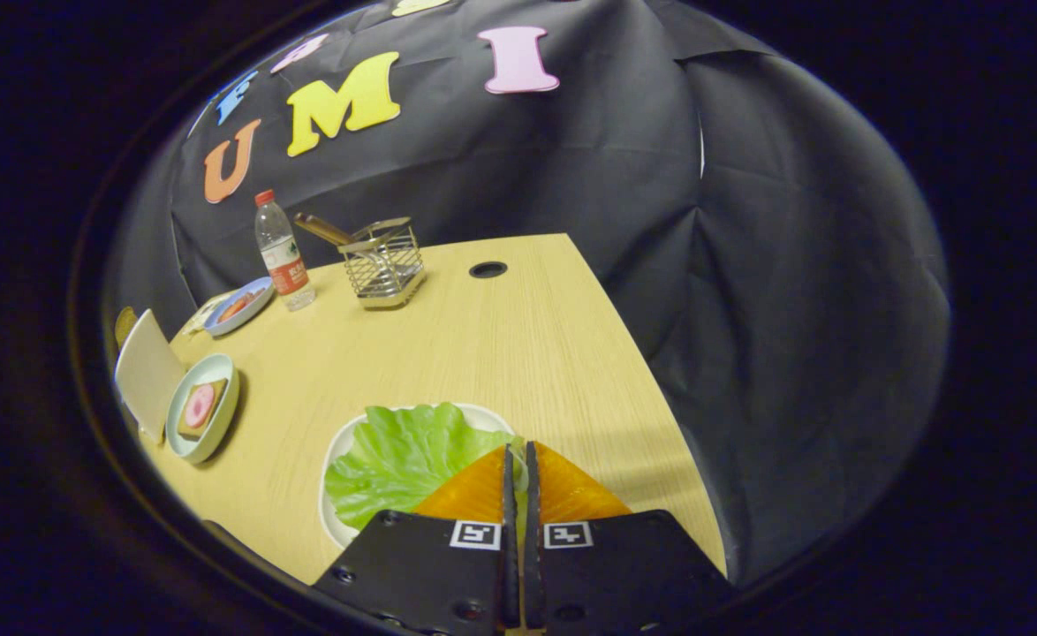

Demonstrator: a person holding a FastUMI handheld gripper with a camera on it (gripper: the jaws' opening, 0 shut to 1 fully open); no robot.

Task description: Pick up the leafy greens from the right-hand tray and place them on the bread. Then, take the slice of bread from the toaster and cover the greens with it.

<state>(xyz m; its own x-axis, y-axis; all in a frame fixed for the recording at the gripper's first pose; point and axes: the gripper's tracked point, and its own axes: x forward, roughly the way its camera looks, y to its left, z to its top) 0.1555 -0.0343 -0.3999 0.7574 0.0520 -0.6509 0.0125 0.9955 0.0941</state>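
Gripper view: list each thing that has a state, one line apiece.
gripper: shut on the lettuce leaf's edge
lettuce leaf: lying on its white plate
bread: on a pale plate, round pink slice on top, no greens yet
water bottle: upright, capped
wire holder: upright, utensils inside

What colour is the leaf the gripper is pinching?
Light green leaf, seen in the gripper view.

Gripper pinching the lettuce leaf

The gripper (519,459) is clamping both fingers on the edge of the green lettuce leaf (395,455), which is lying on a white plate (335,521) on the wooden table (501,353).
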